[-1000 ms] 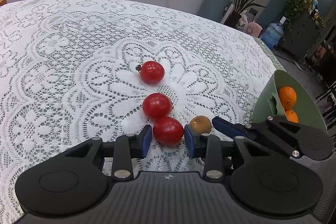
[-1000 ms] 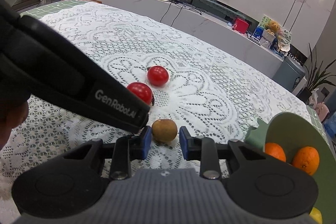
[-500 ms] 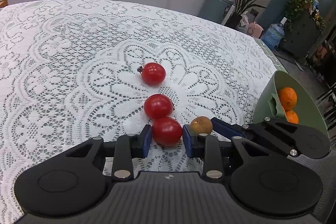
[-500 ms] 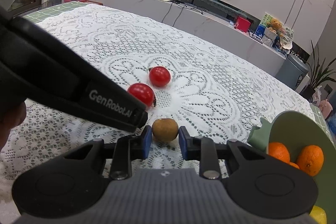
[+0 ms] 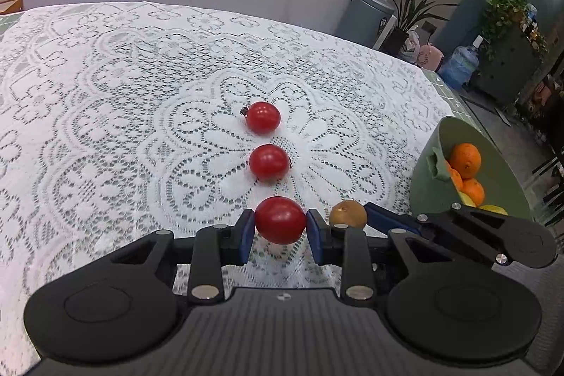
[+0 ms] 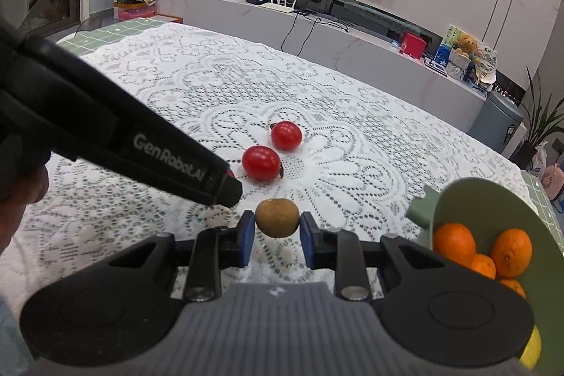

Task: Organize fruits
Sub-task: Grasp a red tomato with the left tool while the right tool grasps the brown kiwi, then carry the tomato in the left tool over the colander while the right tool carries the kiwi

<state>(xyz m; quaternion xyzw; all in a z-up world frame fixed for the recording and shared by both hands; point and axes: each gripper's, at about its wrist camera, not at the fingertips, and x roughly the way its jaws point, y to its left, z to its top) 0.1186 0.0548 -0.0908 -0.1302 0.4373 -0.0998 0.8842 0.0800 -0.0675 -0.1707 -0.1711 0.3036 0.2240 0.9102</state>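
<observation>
**Both grippers now clamped on fruit over the lace cloth**

A second ago each gripper's blue pads stood a little apart from its fruit; now they press against it. In the left wrist view, the left gripper [image 5: 280,226] pinches a glossy round red tomato [image 5: 280,220] at lower centre, both pads touching its sides. Two more red tomatoes [image 5: 269,162] sit in a line above it toward frame centre, where they were before.

In the right wrist view, the right gripper [image 6: 276,233] pinches a small dull brown round fruit [image 6: 277,217] at lower centre, its skin matte and slightly speckled. The left gripper's black body crosses the frame's left side, its tip just beside the brown fruit.

At the lower right edge, a pale green bowl [image 6: 472,196] holds several oranges [image 6: 454,242], well apart from the tomatoes. A white lace tablecloth [image 5: 105,115] covers the table.
</observation>
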